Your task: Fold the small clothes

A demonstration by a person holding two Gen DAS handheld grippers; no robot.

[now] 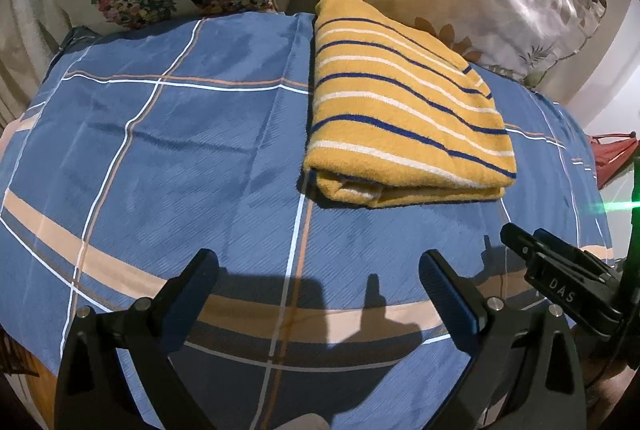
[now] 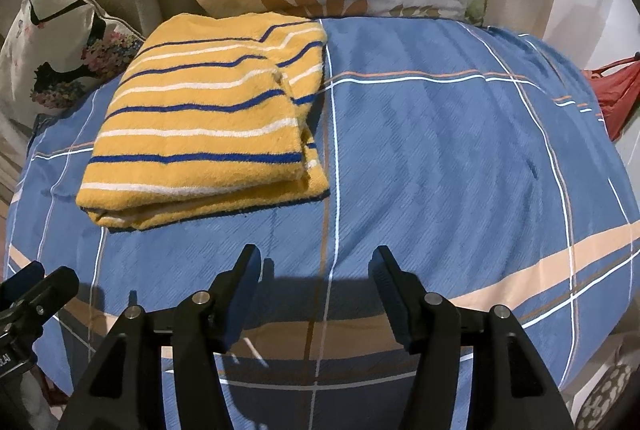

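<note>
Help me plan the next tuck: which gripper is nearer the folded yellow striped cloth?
Roughly equal, perhaps right. The right gripper sits just short of the cloth's near right corner; the left gripper is short of its near left corner.

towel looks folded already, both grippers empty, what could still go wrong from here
1. The folded yellow striped towel has loose layers showing at its near edge; if either the left gripper or the right gripper, both open above the blue plaid sheet, snags one layer, the fold may come apart.
2. The sheet is soft and creased, so a low finger could drag it and shift the towel.
</note>
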